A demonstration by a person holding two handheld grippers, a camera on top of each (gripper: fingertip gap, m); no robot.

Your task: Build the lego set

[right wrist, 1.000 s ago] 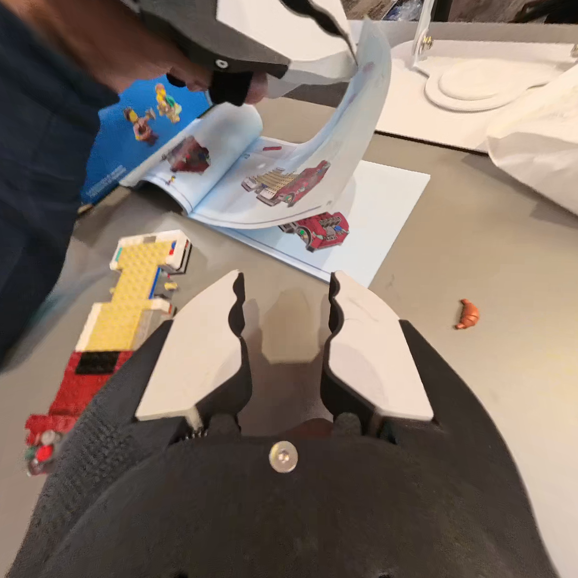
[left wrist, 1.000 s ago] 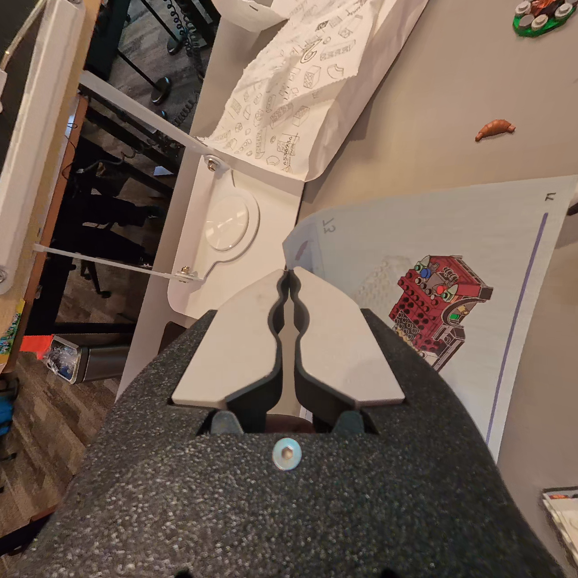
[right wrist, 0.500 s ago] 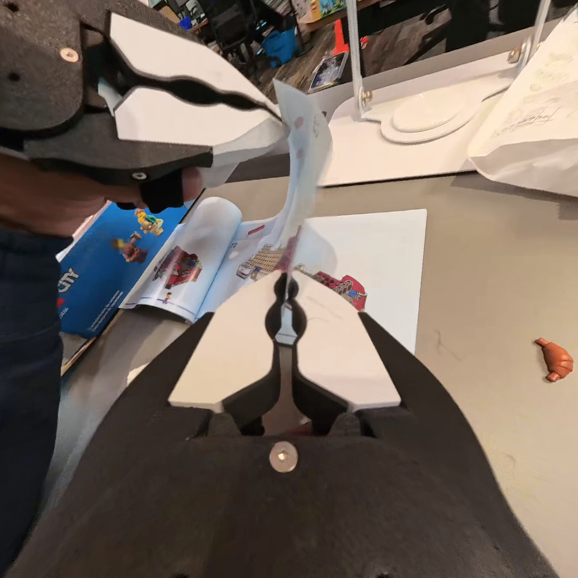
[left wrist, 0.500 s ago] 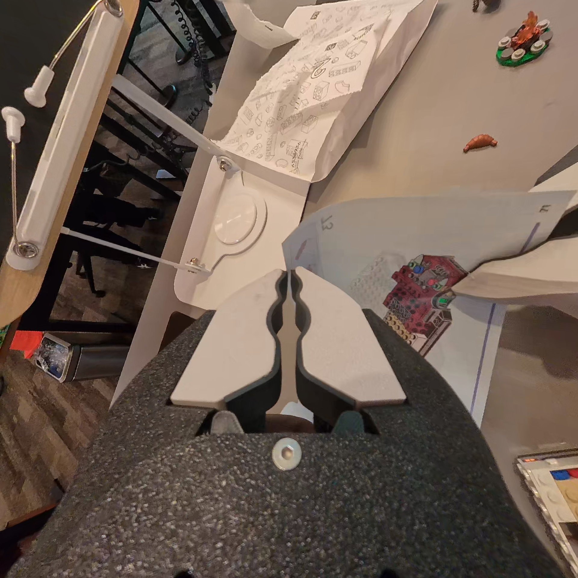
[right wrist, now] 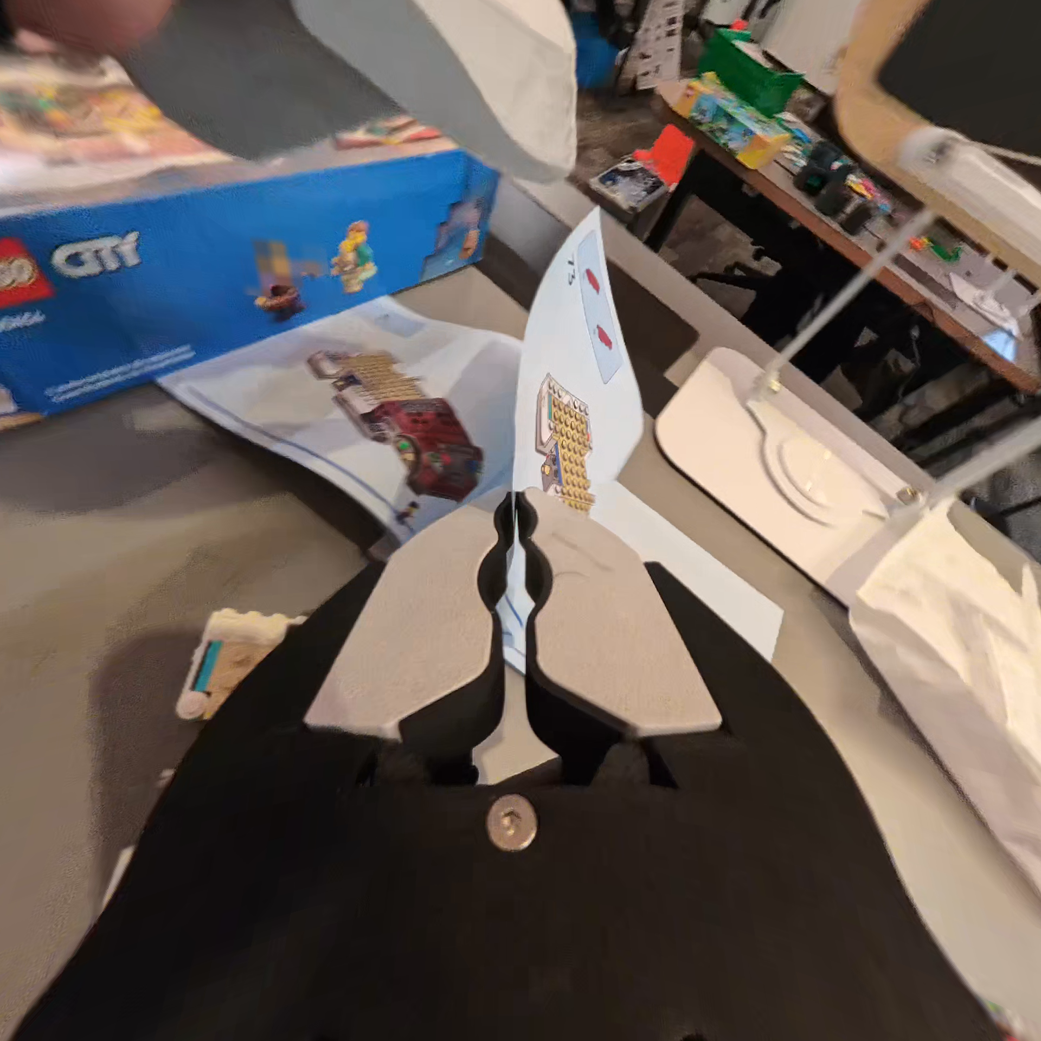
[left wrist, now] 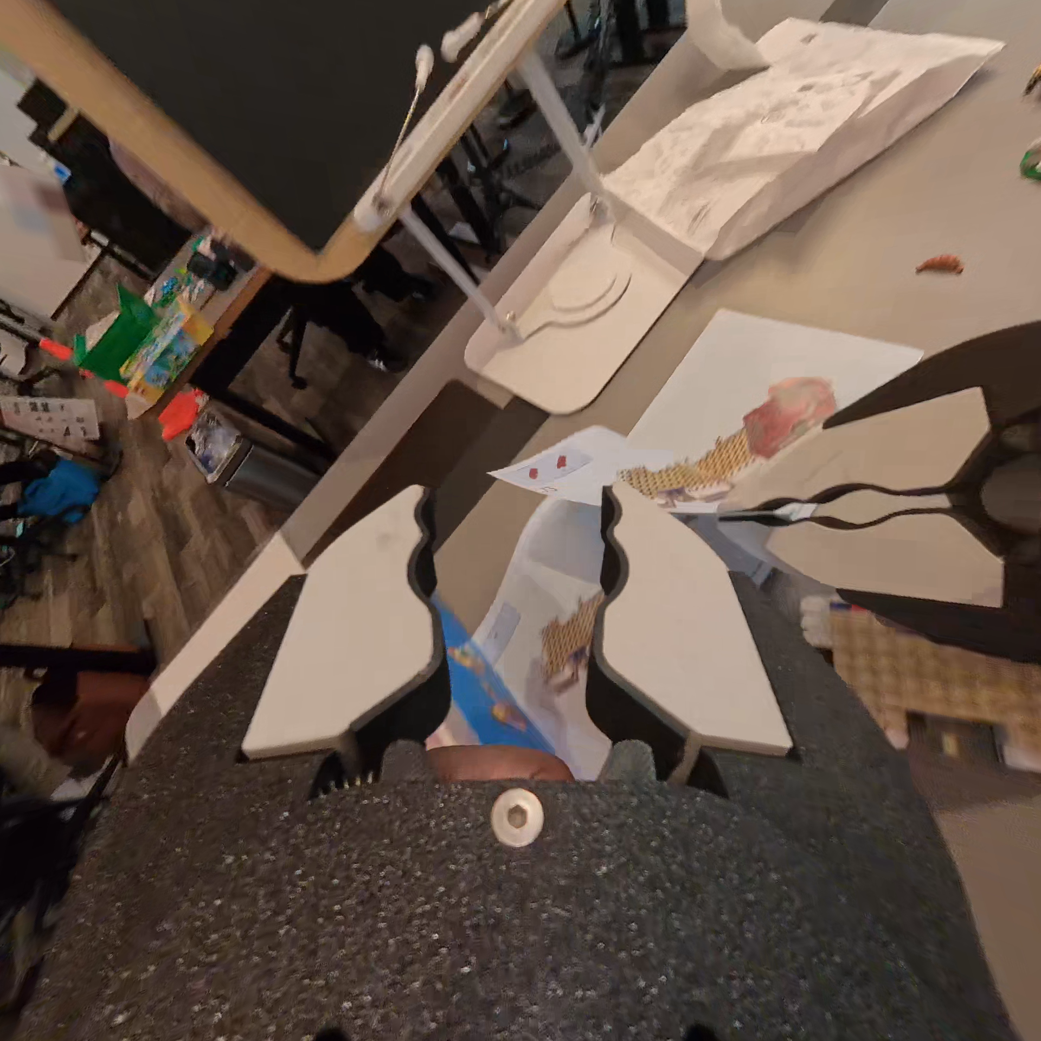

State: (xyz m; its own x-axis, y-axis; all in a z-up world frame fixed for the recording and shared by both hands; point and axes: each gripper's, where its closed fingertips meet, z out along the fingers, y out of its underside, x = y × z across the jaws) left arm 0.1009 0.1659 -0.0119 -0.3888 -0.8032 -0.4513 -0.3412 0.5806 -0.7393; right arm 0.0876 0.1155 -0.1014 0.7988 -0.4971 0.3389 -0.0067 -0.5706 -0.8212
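We see the right gripper [right wrist: 515, 498] pinching a page [right wrist: 580, 360] of the instruction booklet [right wrist: 360, 405], its pads pressed together on the sheet's lower edge, and the page stands up on edge above the counter [right wrist: 112, 541]. The booklet lies open on the counter, just in front of a blue toy box [right wrist: 225, 270]. A partly built brick model [right wrist: 225, 659] sits on the counter to the left of this gripper, close beside it.

From the left wrist view, the left gripper [left wrist: 512, 501] has its fingers spread wide with nothing between them; we look through the gap down at the curled booklet pages [left wrist: 541, 591] and the blue box. The right gripper [left wrist: 732, 507] comes in from the right here, clamped on the same page [left wrist: 574, 467], which sticks out just past the left gripper's right fingertip; we cannot tell whether it touches.

Further back on the counter we see a white stand base [left wrist: 569, 332], a crumpled white paper bag [left wrist: 788, 129] beside it, and a small brown piece [left wrist: 938, 263] lying alone, well apart from both grippers.
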